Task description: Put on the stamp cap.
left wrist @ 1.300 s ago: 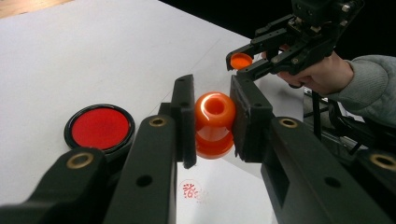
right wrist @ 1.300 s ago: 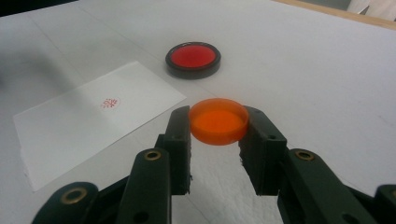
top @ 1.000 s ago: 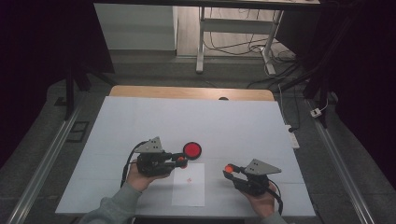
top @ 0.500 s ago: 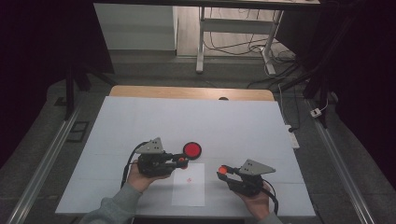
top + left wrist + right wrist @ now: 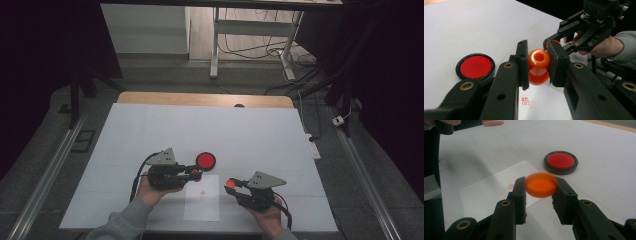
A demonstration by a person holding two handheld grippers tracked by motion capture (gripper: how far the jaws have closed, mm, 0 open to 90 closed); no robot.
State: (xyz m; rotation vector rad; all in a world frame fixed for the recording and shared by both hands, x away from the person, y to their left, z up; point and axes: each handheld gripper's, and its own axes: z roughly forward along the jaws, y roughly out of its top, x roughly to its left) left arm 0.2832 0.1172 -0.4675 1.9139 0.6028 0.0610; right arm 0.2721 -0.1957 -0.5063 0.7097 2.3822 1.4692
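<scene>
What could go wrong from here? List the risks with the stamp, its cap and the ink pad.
1. The left gripper clamps the glossy orange spool-shaped stamp by its rounded sides; it could slip or twist.
2. The right gripper holds the shallow orange round cap only at its rim, so it may pop out.
3. The round red ink pad in its black case lies open beside the white paper sheet, which already bears a red imprint; a stray touch could smudge it.
</scene>
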